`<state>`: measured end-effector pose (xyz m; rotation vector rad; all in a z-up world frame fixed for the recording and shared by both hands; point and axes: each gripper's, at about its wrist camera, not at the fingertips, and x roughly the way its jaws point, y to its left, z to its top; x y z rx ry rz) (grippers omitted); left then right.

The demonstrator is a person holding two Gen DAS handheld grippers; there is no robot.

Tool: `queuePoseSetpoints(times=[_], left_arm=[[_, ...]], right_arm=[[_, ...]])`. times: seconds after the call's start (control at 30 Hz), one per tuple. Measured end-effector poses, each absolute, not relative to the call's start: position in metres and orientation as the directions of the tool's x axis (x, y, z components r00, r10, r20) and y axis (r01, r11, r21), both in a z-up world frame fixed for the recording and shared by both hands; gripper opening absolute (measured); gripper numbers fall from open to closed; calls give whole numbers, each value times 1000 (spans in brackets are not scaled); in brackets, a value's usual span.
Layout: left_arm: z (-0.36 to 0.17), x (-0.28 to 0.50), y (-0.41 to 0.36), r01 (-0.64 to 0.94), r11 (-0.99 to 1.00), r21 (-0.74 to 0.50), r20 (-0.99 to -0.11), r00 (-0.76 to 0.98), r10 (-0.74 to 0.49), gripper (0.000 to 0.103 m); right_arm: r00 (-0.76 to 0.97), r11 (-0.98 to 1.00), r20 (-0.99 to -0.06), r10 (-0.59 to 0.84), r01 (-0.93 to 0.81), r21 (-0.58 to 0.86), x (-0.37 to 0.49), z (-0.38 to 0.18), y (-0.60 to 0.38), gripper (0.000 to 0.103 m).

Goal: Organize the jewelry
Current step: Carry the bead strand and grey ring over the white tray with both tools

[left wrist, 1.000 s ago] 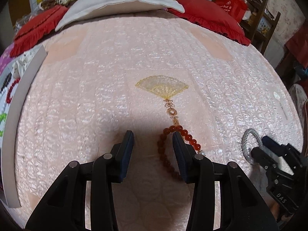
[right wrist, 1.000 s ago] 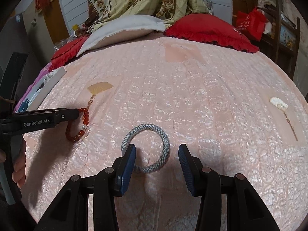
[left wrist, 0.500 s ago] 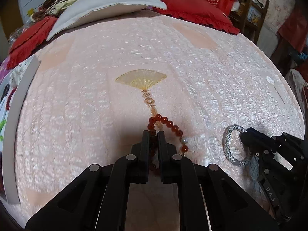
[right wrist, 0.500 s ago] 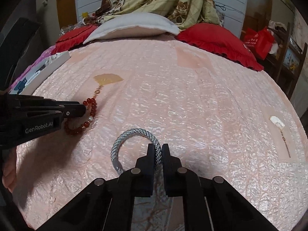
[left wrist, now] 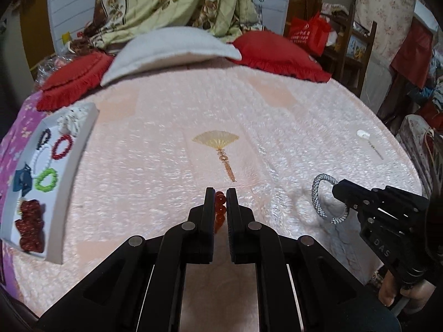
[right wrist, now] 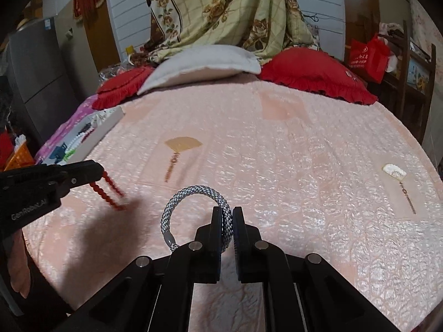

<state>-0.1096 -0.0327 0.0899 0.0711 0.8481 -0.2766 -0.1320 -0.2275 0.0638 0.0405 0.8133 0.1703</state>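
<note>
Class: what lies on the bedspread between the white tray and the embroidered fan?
Nothing: the left wrist view shows bare pink bedspread between white tray and embroidered fan.

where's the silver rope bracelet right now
The silver rope bracelet is clamped in the right gripper, lifted above the pink bedspread; in the left wrist view it hangs at right, opposite the white tray.

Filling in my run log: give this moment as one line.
left gripper: shut on red bead bracelet | right gripper: shut on silver rope bracelet | both off bedspread
</note>
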Motion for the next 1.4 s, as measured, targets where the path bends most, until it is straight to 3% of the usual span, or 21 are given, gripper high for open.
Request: queuePoseSetpoints(times=[0.33,0.93,1.4], left_arm=[[120,-148,-4,195,980,44,-683,722,-112,6],[140,-184,56,15,995,99,-603,797,48,6],[143,-197,89,-43,996,80,-589,804,82,6]], right_arm=[[695,980,-694,190,-178,90,-157,88,-205,7],[716,966,-669,200,-257,14,-189,117,-159,7],[718,941,-663,211,-332,-60,-203,125,-115,7]])
